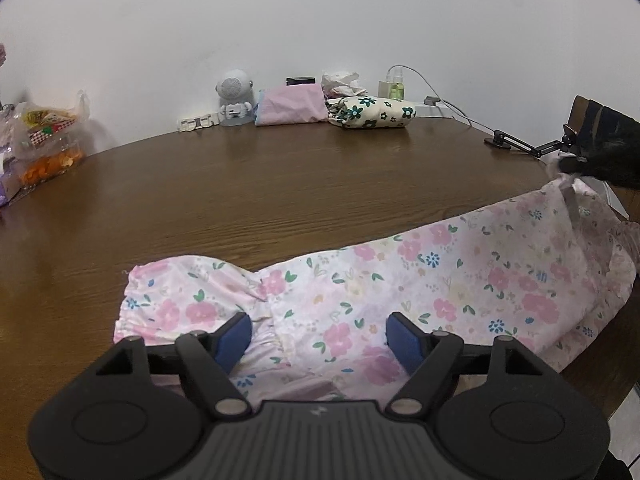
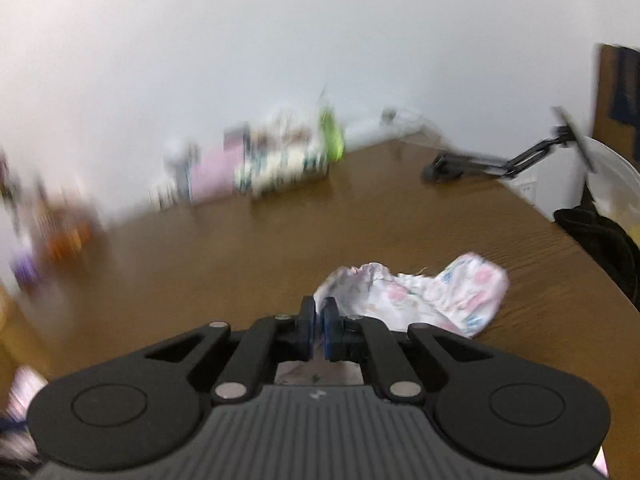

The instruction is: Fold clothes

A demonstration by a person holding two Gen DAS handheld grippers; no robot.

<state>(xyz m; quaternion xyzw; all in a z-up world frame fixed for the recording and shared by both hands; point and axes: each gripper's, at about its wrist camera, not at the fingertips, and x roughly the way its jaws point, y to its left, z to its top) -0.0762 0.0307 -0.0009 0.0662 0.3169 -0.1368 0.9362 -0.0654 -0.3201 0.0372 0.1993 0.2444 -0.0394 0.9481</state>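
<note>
A pink floral garment (image 1: 400, 280) lies spread on the brown wooden table (image 1: 240, 184). My left gripper (image 1: 319, 340) is open and hovers over the garment's near edge, a blue pad on each side of a fold. In the left wrist view the right gripper (image 1: 576, 166) shows at the far right and lifts the garment's far corner. In the right wrist view my right gripper (image 2: 319, 322) is shut on the garment's edge (image 2: 420, 296), and the cloth bunches just ahead of its fingers. That view is blurred.
Along the wall stand a white robot speaker (image 1: 234, 98), a folded pink cloth (image 1: 290, 106), a folded green-flowered cloth (image 1: 372, 112), a green bottle (image 1: 397, 88) and a cable. Snack bags (image 1: 44, 140) sit at the left. A black stand (image 1: 516, 142) is at the right.
</note>
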